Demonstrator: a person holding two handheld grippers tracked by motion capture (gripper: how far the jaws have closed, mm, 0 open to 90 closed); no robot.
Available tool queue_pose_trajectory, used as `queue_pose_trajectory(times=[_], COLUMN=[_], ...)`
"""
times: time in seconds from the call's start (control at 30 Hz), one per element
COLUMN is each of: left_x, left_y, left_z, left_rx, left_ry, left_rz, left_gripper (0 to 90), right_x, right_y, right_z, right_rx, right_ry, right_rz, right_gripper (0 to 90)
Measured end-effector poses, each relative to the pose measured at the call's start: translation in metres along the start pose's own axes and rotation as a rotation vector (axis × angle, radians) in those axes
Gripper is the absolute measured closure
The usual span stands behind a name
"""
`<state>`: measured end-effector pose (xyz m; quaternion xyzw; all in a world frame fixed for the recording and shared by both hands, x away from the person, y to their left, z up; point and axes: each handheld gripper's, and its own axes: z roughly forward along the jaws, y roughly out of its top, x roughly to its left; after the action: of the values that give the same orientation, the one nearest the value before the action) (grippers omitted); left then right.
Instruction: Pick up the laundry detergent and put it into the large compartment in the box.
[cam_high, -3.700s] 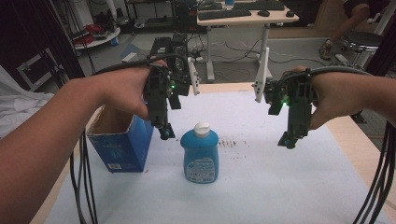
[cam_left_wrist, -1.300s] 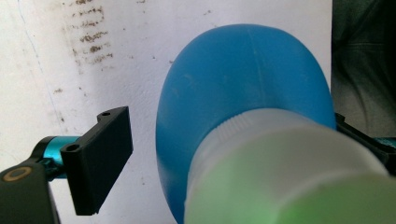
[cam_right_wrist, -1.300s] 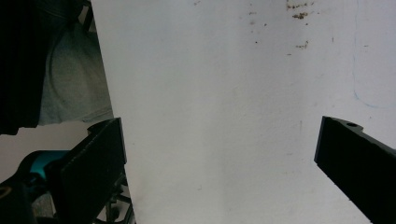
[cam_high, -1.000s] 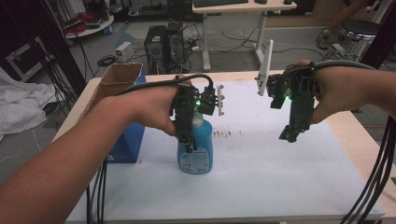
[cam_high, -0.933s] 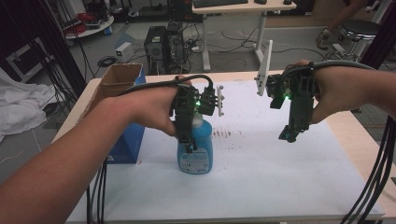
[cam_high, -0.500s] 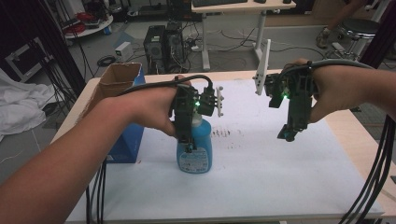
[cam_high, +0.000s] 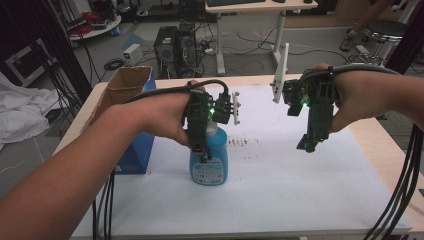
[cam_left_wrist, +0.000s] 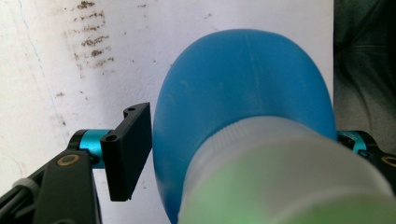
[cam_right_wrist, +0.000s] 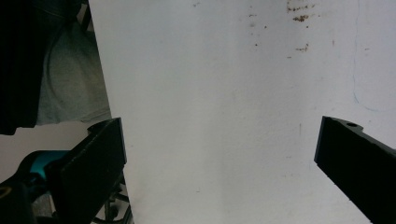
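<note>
Below both grippers spreads the white-topped table (cam_high: 300, 190). Off to the outer side of the left gripper (cam_high: 202, 150) stands an open blue box (cam_high: 131, 145), near it but apart. Directly under that gripper, upright on the table, is the blue bottle (cam_high: 209, 165); the jaws straddle its body just below the white cap (cam_left_wrist: 280, 177), one pad against its side, the other hidden behind it. Well apart, the right gripper (cam_high: 307, 145) hangs above bare table, jaws spread wide and empty.

even, dim overhead light on the white surface (cam_high: 280, 190); soft shadows; bottle cap (cam_left_wrist: 285, 186) blurred, tinted green, close to lens.
</note>
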<state>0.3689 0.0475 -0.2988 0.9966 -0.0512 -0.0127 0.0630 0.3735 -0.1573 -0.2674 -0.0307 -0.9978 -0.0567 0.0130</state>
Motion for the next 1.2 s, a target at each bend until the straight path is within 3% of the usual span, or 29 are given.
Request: queue_pose_trajectory(times=[0.3, 0.5, 0.97, 1.07, 1.2], left_x=[0.000, 0.000, 0.000, 0.000, -0.002], left_y=[0.000, 0.000, 0.002, 0.001, -0.003], left_z=[0.001, 0.001, 0.000, -0.002, -0.018], left_rx=[0.004, 0.003, 0.032, 0.020, 0.006], left_ry=[-0.016, -0.041, -0.033, -0.038, -0.038], left_rz=[-0.003, 0.018, -0.015, -0.026, -0.048], left_gripper=[32.2, 38.6, 39.7, 39.8, 39.8], right_x=[-0.001, -0.001, -0.001, -0.001, 0.000], right_y=[0.000, -0.001, 0.000, 0.000, -0.001], right_z=[0.001, 0.002, 0.004, 0.004, 0.003], right_rx=[0.000, -0.005, -0.001, -0.002, -0.002], right_ry=[0.002, 0.001, 0.004, 0.003, 0.001], right_rz=[0.001, 0.005, -0.001, 0.000, 0.004], right_gripper=[1.2, 1.2, 1.2, 1.2, 1.2])
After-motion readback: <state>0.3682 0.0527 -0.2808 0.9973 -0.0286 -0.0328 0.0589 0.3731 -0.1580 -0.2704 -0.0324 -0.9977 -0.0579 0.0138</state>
